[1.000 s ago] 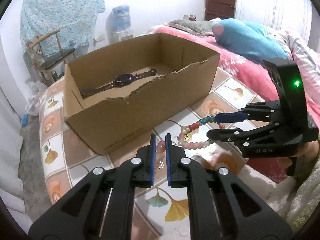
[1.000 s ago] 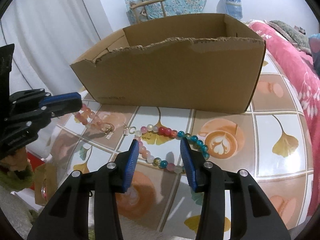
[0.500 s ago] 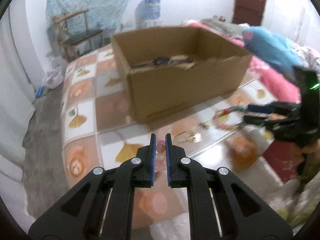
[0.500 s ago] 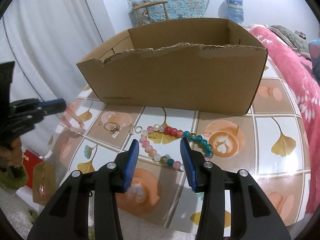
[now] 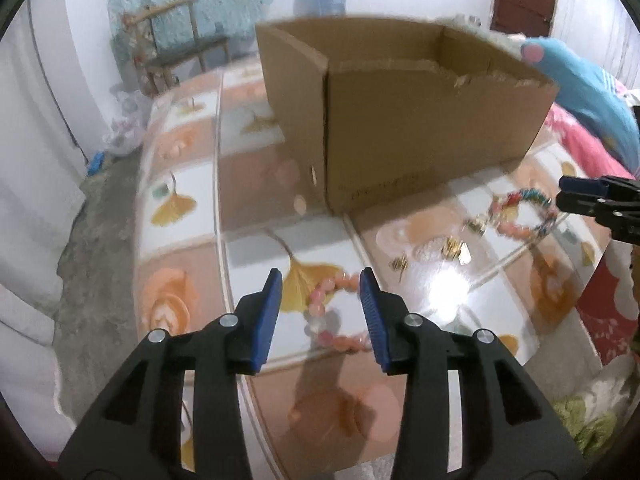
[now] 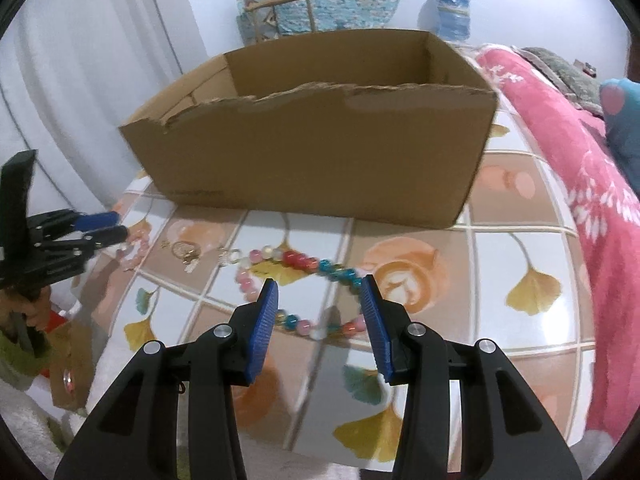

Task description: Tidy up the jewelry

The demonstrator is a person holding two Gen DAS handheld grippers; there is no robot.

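My left gripper (image 5: 320, 314) is open just above a pink bead bracelet (image 5: 334, 312) that lies on the tiled table near its front left edge. My right gripper (image 6: 320, 320) is open over a multicoloured bead bracelet (image 6: 304, 292) on the table in front of the cardboard box (image 6: 316, 136). That bracelet also shows in the left wrist view (image 5: 524, 212), with the right gripper beside it (image 5: 568, 196). Small gold pieces (image 6: 188, 254) lie between the two bracelets. The left gripper shows in the right wrist view (image 6: 116, 226).
The open cardboard box (image 5: 404, 120) stands at the back of the table; its inside is hidden. A bed with a pink blanket (image 6: 576, 160) borders the right. A wooden chair (image 5: 176, 48) and a water bottle (image 6: 452, 10) stand by the far wall.
My left gripper carried the pink bracelet left and down, then opened and let it go on the table. My right gripper stayed open over the multicoloured bracelet.
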